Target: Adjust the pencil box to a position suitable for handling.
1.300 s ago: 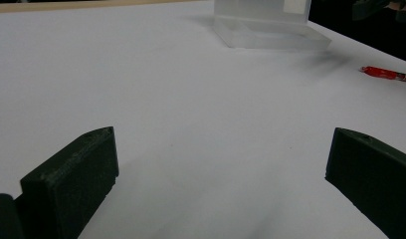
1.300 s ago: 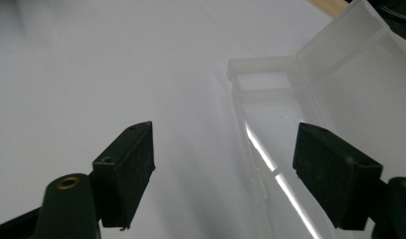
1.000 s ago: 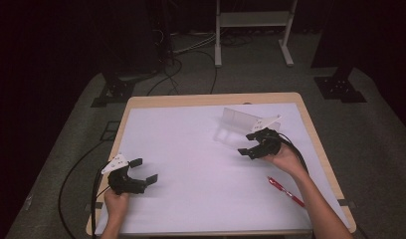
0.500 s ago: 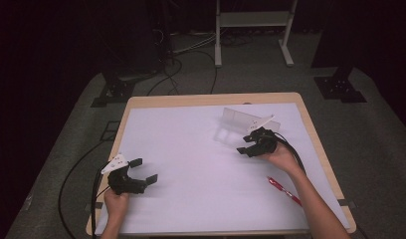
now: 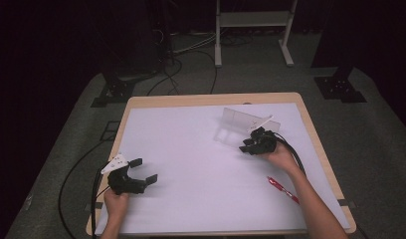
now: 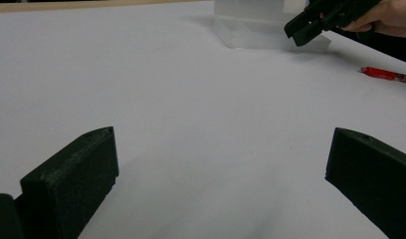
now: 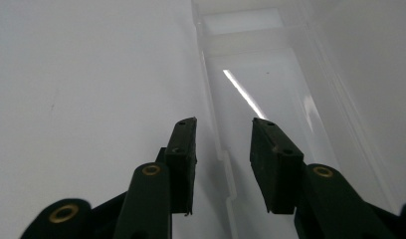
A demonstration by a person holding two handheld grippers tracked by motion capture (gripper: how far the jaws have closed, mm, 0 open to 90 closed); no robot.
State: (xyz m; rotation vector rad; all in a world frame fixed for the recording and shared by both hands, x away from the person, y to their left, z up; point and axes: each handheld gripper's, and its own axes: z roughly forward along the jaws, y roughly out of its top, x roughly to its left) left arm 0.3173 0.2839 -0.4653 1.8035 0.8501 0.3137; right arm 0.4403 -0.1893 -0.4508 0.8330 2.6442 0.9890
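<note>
Counter [image 5: 191, 149]: one, white-topped with a wooden rim; it carries everything named below.
Clear case [image 5: 243, 120]: one see-through plastic box, toward the counter's far right part; it lies long and open, and its near wall runs up between the right gripper's jaws in the right gripper view [image 7: 270, 74].
Left gripper [image 5: 141, 171]: one, at the counter's near left corner, well apart from the case; jaws spread wide with nothing between them, likely parked while the other hand works.
Right gripper [image 5: 247, 146]: one, just beside the case's near edge; jaws partly apart, straddling the thin wall without clamping it, probably lined up to take hold of it.
Red pen [image 5: 284, 189]: one, flat on the counter, nearer the person than the case, beside the right forearm, untouched.
</note>
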